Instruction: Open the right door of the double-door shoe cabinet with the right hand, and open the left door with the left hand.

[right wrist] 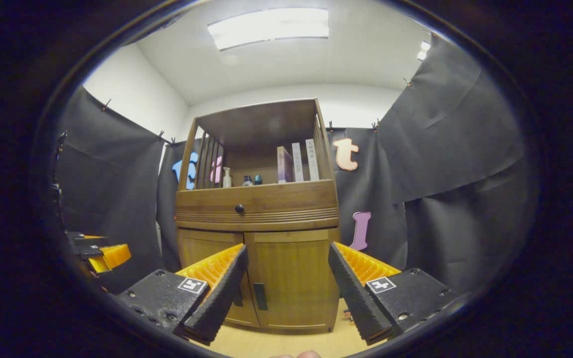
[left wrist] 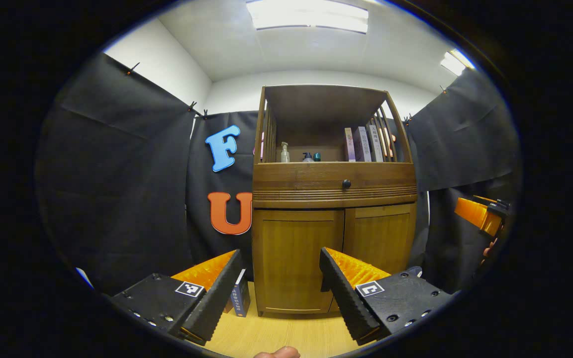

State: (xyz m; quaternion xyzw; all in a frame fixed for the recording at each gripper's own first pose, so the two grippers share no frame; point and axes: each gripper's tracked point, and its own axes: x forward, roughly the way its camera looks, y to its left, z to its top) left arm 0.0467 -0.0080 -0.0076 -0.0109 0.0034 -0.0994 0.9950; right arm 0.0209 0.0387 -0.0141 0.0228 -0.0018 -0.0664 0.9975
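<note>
Straight ahead of right gripper (right wrist: pixel 286 286), spread wide — right door (right wrist: pixel 294 278) shut, handle (right wrist: pixel 260 296) upright between the fingers, untouched

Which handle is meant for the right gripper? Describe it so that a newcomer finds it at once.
Start at the wooden cabinet against the black cloth. Below its drawer knob are two closed doors; take the right door. Its handle is the small dark upright bar by the centre seam, unlike the round knob above.
</note>
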